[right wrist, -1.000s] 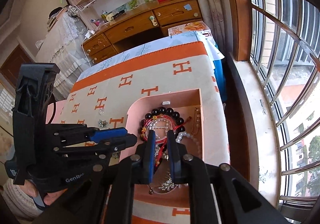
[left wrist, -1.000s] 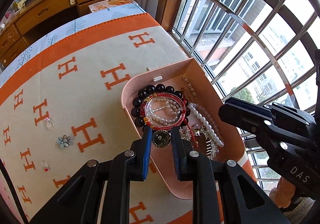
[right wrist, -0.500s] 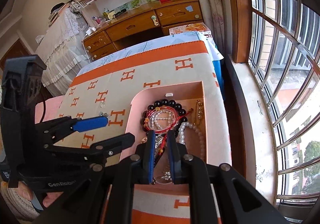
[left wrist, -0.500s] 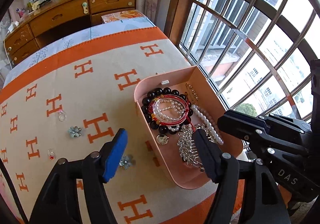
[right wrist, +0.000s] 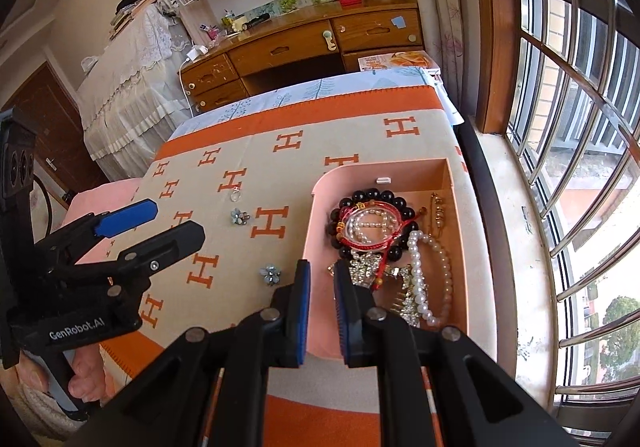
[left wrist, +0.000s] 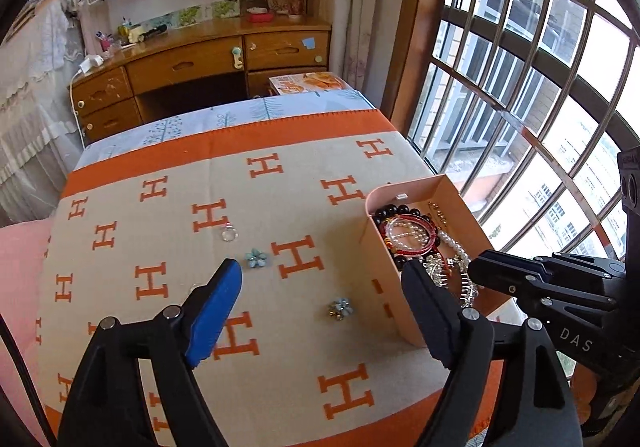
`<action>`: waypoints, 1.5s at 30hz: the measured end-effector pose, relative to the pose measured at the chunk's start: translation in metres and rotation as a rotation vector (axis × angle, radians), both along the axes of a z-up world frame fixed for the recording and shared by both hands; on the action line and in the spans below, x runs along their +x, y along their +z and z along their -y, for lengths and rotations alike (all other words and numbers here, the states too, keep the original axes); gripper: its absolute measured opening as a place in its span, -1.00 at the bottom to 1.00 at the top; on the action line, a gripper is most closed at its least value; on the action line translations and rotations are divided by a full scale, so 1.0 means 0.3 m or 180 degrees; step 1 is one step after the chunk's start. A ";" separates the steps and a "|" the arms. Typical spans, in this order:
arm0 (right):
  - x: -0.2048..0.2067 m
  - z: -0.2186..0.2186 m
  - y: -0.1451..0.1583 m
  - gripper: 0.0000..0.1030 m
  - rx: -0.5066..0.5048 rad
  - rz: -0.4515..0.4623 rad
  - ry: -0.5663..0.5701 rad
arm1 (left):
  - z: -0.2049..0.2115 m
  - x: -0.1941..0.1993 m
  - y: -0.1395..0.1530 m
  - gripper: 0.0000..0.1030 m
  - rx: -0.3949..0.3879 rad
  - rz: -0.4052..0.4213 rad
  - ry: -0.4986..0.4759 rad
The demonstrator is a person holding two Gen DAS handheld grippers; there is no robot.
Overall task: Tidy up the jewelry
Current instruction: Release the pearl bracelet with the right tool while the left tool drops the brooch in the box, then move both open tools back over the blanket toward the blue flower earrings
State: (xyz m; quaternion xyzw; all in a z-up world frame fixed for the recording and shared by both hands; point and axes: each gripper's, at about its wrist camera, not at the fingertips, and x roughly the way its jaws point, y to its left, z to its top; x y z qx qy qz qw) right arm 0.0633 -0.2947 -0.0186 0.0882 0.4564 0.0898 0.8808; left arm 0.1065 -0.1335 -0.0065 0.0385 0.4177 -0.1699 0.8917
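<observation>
We see our left gripper [left wrist: 320, 287] low in the left wrist frame, its jaws having just swung wide apart with nothing between the pads. Under that gap, on the orange-and-cream H-patterned blanket [left wrist: 160, 387], lies a blue flower brooch [left wrist: 340, 308], nearer the right finger. A second blue flower brooch [left wrist: 255, 258] sits just above the blue-padded left fingertip, and a clear ring [left wrist: 229, 234] lies a little higher, toward frame centre. The pink jewelry box [left wrist: 382, 287] stands at centre right, beside the right finger, holding a black bead bracelet [left wrist: 384, 212], a red cord bracelet [left wrist: 412, 237] and a pearl necklace [left wrist: 454, 247].

In the right wrist frame, our right gripper [right wrist: 322, 279] sits at bottom centre with its jaws nearly closed and holding nothing, its tips straddling the box's left wall; a rhinestone hair comb [right wrist: 404, 295] lies just right of them.
</observation>
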 end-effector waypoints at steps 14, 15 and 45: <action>-0.038 -0.187 0.042 -0.44 -0.0112 0.0122 0.0249 | -0.224 -0.064 -0.009 0.62 0.0055 0.0141 0.0386; -0.036 -0.202 0.040 -0.44 -0.0128 0.0117 0.0268 | -0.236 -0.065 -0.014 0.62 0.0067 0.0141 0.0407; 0.219 -0.337 -0.148 -0.45 -0.0077 -0.0576 0.0348 | -0.609 0.150 -0.161 0.69 -0.0242 -0.0362 0.1011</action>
